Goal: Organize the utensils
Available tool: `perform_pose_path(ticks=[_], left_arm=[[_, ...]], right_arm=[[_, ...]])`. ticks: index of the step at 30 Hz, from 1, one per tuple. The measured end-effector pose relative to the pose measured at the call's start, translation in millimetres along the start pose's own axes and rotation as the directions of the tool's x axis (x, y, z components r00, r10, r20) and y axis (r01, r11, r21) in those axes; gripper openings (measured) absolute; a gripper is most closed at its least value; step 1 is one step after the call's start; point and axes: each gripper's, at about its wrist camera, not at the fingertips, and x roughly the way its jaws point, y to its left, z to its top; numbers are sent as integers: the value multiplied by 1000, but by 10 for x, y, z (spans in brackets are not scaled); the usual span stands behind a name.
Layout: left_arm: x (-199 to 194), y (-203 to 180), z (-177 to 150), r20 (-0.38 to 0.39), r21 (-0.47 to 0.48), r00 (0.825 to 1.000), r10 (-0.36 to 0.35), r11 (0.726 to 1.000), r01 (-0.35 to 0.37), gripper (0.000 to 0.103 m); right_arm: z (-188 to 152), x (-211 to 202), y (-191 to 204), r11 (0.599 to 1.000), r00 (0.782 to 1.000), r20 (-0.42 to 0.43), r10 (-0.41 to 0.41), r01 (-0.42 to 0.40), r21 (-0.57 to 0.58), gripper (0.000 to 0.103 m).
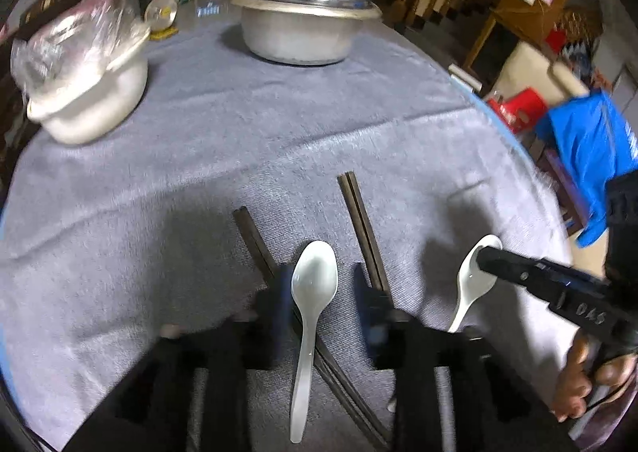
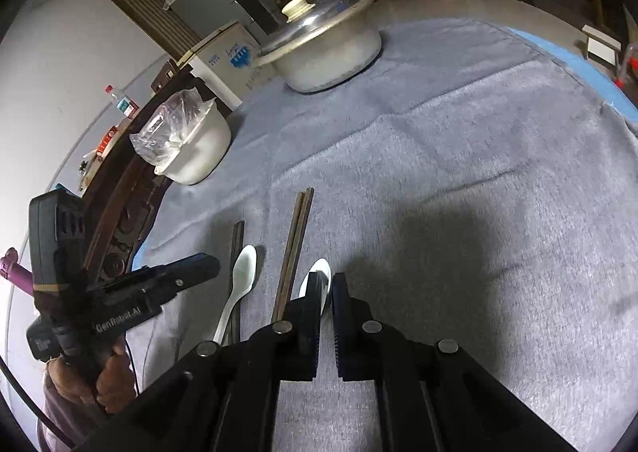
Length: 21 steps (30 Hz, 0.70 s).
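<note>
left tool (image 1: 323,292) gapes astride white spoon (image 1: 313,284).

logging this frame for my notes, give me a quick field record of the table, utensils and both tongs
surface: grey cloth over a table
spoons: two white spoons, one between the left tongs' fingers, one at the right tongs' tips
chopsticks: two dark pairs, one between the spoons, one passing under the first spoon
pots: lidded metal pot at the far edge; white pot with a plastic bag over it
left tongs: open, astride the spoon
right tongs: shut, over the other spoon
</note>
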Motion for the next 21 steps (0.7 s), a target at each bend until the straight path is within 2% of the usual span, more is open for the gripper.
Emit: perform_pose_path(ticks=[1,10,11,13,16,21], left_arm=[[15,-38,-12,-3,19,1000,10,1000,-10,50],[363,-101,65,-83,34,995,54,998,-52,48],[358,-104,59,-72,36,996,56,998,-54,46],[366,-77,56,-78,30,995,60,998,-58,31],[331,2,32,-69,-5,997,39,999,-39,31],[106,90,-27,-12,-50,1000,29,998,-29,31]], right_arm=[[-8,8,-20,1000,1000,-5,1,-1,5,6],[-3,41,-98,1000,1000,-29,2,-2,4,6],[-1,43,-105,1000,999,-32,3,-3,3,6],[2,49,-114,1000,999,-32,4,-4,3,6],[-5,48,-108,1000,999,-31,8,-8,3,6],[-29,-19,-45,1000,1000,-6,-9,9,-16,6]])
